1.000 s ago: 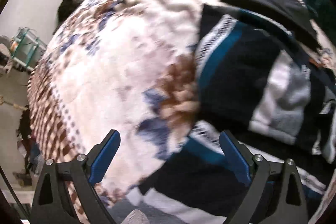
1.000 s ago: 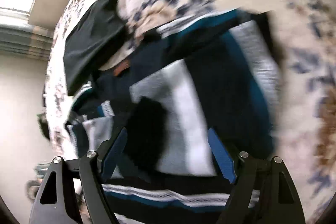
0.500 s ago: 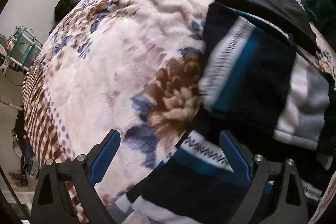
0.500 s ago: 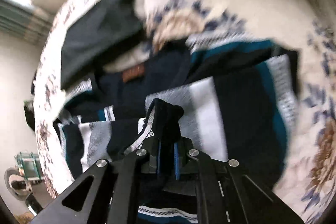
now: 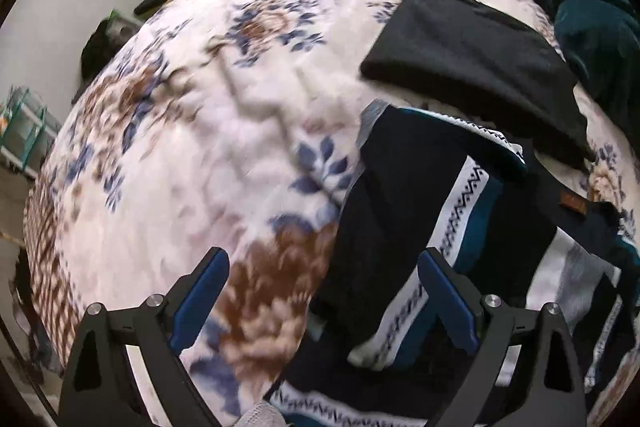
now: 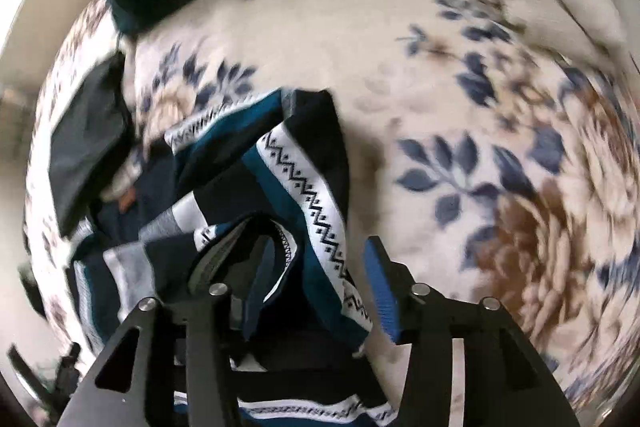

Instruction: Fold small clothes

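Navy-and-teal patterned sweater point(image 6: 304, 187) lies bunched on my floral blanket point(image 6: 460, 87); my right gripper point(image 6: 304, 267) and left gripper point(image 5: 324, 291) both gape wide, grasping nothing.

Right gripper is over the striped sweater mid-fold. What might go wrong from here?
1. A fold of the navy, teal and white patterned knit sweater lies between the open fingers of the right gripper and seems draped on one finger; pulling away may drag it and undo the fold.
2. The left gripper is open and holds nothing, so nothing pins the sweater on the soft floral blanket.
3. The folded black cloth lies close by and might get caught.
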Demonstrator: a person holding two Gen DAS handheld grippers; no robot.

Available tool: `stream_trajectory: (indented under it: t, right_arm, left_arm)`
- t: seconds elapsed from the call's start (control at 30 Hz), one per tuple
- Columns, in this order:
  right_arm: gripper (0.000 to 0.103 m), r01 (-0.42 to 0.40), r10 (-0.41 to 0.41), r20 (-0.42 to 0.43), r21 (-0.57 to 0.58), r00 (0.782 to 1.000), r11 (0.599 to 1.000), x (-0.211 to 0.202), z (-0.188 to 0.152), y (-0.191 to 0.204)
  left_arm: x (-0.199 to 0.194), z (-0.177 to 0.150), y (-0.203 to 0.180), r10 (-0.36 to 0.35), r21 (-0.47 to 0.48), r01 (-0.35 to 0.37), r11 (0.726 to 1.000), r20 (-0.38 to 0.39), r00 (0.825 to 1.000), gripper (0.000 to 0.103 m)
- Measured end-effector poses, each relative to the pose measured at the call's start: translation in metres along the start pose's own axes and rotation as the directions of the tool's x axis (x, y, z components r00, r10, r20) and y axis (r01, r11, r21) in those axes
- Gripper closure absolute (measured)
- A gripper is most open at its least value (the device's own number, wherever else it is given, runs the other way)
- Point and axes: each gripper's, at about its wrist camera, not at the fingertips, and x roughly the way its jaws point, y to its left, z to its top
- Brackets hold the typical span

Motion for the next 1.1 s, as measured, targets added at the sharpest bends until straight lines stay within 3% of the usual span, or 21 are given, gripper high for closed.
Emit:
stream_trajectory:
  t: [0.07, 0.13, 0.23, 0.3, 0.37, 0.47, 0.6, 0.73, 0.8, 0.9, 0.93, 0.97, 1.0, 1.1]
  right_arm:
    - [0.052, -0.085, 0.086, -0.007, 0.029, 0.996, 0.996, -0.005, -0.002, 0.002]
    - [0.045, -0.155, 0.156, -0.019, 0.043, 0.988, 0.987, -0.004, -0.005, 0.009]
    - [0.045, -0.171, 0.171, -0.041, -0.005, 0.984, 0.985, 0.011, -0.009, 0.033]
    - [0.045, -0.097, 0.089, -0.067, -0.141, 0.994, 0.985, 0.027, -0.012, 0.054]
    - [0.045, 0.056, -0.069, -0.038, -0.277, 0.997, 0.959, 0.034, -0.021, 0.065]
    - [0.045, 0.257, -0.256, 0.043, -0.287, 0.966, 0.923, 0.025, -0.022, 0.037]
    - [0.045, 0.143, -0.142, 0.007, -0.074, 0.99, 0.987, -0.002, -0.016, -0.014]
    - [0.043, -0.057, 0.056, 0.032, 0.035, 0.998, 0.998, -0.024, -0.014, -0.017]
    - [0.035, -0.138, 0.138, 0.007, -0.01, 0.99, 0.99, -0.02, -0.014, 0.008]
    - [0.036, -0.059, 0.056, -0.023, -0.166, 0.998, 0.984, 0.006, -0.017, 0.05]
    - [0.057, -0.003, -0.005, -0.036, -0.232, 0.999, 0.973, 0.02, -0.019, 0.064]
    - [0.086, 0.018, -0.028, -0.034, -0.257, 0.999, 0.966, 0.026, -0.023, 0.067]
    - [0.1, 0.04, -0.047, -0.023, -0.267, 0.999, 0.963, 0.031, -0.025, 0.07]
    - [0.1, -0.013, 0.034, 0.074, -0.267, 0.997, 0.964, 0.002, -0.027, 0.064]
  left_arm:
    - [0.01, 0.003, -0.01, 0.006, 0.053, -0.006, 0.999, -0.006, 1.0, 0.006]
    - [0.022, 0.004, -0.021, 0.016, 0.109, -0.014, 0.994, -0.008, 1.0, 0.006]
    - [0.048, 0.0, -0.026, 0.073, 0.172, -0.063, 0.983, -0.049, 0.996, 0.006]
    - [0.058, -0.002, -0.019, 0.068, 0.159, -0.054, 0.986, -0.083, 0.994, 0.005]
    - [0.06, -0.001, -0.01, 0.034, 0.125, -0.021, 0.992, -0.101, 0.994, 0.004]
    - [0.052, 0.0, -0.002, 0.005, 0.099, 0.006, 0.995, -0.111, 0.994, 0.005]
    - [0.03, 0.003, -0.001, -0.046, 0.083, 0.053, 0.995, -0.074, 0.996, 0.005]
    - [0.02, 0.003, -0.018, -0.056, 0.126, 0.062, 0.99, -0.048, 0.997, 0.005]
    - [0.028, 0.001, -0.027, -0.035, 0.154, 0.043, 0.987, -0.051, 0.998, 0.005]
    - [0.042, -0.004, -0.029, -0.016, 0.165, 0.027, 0.986, -0.073, 0.997, 0.005]
    - [0.044, -0.003, -0.026, -0.015, 0.16, 0.027, 0.987, -0.078, 0.997, 0.005]
    - [0.045, -0.003, -0.023, -0.021, 0.15, 0.033, 0.988, -0.079, 0.997, 0.005]
    - [0.045, -0.003, -0.019, -0.029, 0.139, 0.039, 0.989, -0.074, 0.997, 0.005]
    - [0.048, -0.003, -0.009, -0.031, 0.115, 0.04, 0.993, -0.078, 0.996, 0.005]
